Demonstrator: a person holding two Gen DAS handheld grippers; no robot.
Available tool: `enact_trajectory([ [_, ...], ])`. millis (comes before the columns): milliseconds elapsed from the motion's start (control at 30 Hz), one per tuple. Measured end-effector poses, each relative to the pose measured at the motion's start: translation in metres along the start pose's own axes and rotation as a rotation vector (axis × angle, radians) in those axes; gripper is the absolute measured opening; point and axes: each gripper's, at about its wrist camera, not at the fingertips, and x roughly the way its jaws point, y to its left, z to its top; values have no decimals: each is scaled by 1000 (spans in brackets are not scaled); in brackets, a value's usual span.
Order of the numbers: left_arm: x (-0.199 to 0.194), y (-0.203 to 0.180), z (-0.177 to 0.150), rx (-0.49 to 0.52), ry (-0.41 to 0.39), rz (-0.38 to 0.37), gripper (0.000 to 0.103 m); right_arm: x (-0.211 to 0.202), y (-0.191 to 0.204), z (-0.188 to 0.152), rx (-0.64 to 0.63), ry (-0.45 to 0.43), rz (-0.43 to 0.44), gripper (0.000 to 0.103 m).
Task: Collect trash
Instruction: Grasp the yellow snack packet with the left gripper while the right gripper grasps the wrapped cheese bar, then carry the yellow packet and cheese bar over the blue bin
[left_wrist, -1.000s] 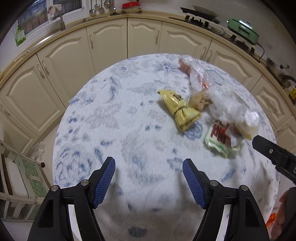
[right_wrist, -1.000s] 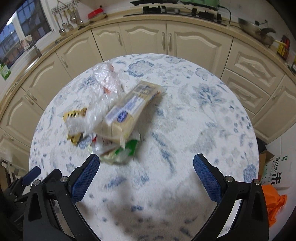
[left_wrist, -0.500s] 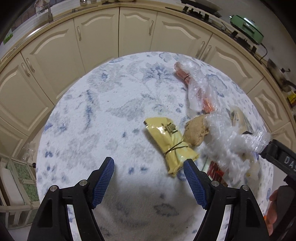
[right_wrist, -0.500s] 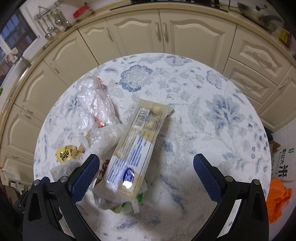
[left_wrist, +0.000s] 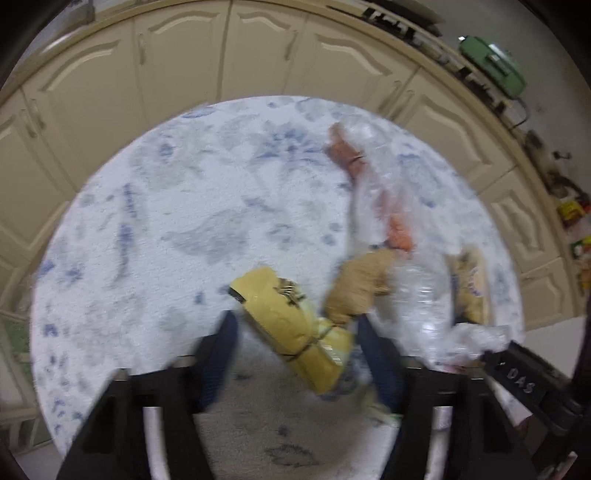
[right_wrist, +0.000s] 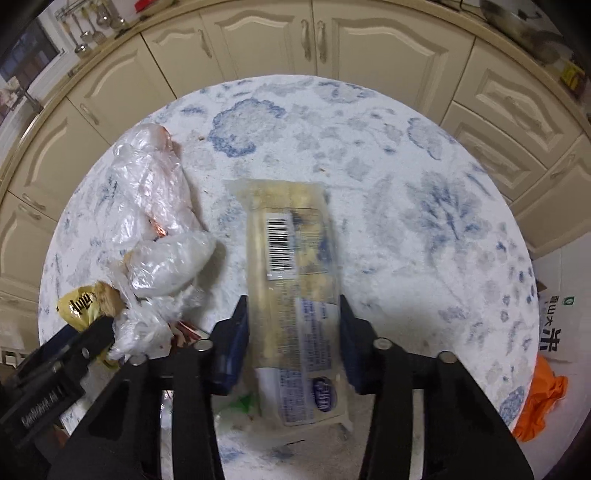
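On the round table with a blue-flowered cloth (right_wrist: 424, 221) lies a small heap of trash. My right gripper (right_wrist: 293, 314) points down over a long clear snack package (right_wrist: 291, 280) with a barcode; its jaws are closing and both pads touch the package's sides. The left wrist view is blurred. There my left gripper (left_wrist: 295, 321) straddles a yellow wrapper (left_wrist: 291, 328) tied with a band; its jaws are closing, with a gap still showing at the left pad. A crumpled clear plastic bag (right_wrist: 155, 206) and a brown lump (left_wrist: 354, 291) lie between the two.
A red and green wrapper (right_wrist: 184, 330) is half buried under the plastic. Cream cabinets (right_wrist: 258, 40) ring the table. On the floor at the right are an orange bag (right_wrist: 539, 398) and a white printed bag (right_wrist: 557, 325). A green appliance (left_wrist: 491, 59) sits on the counter.
Both grippers came forward and down onto the heap. The right jaws narrowed from wide apart onto the long package. The left gripper now straddles the yellow wrapper.
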Motion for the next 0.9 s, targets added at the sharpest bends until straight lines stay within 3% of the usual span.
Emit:
enact_trajectory([
  [400,-19,-13,-23,119,-30,116,21,-29,-28,-33,42,-75,-29,32],
  [900,-95,-45,-99,159,-154,148,21,-71,-76,-78,86,-154,16,32],
])
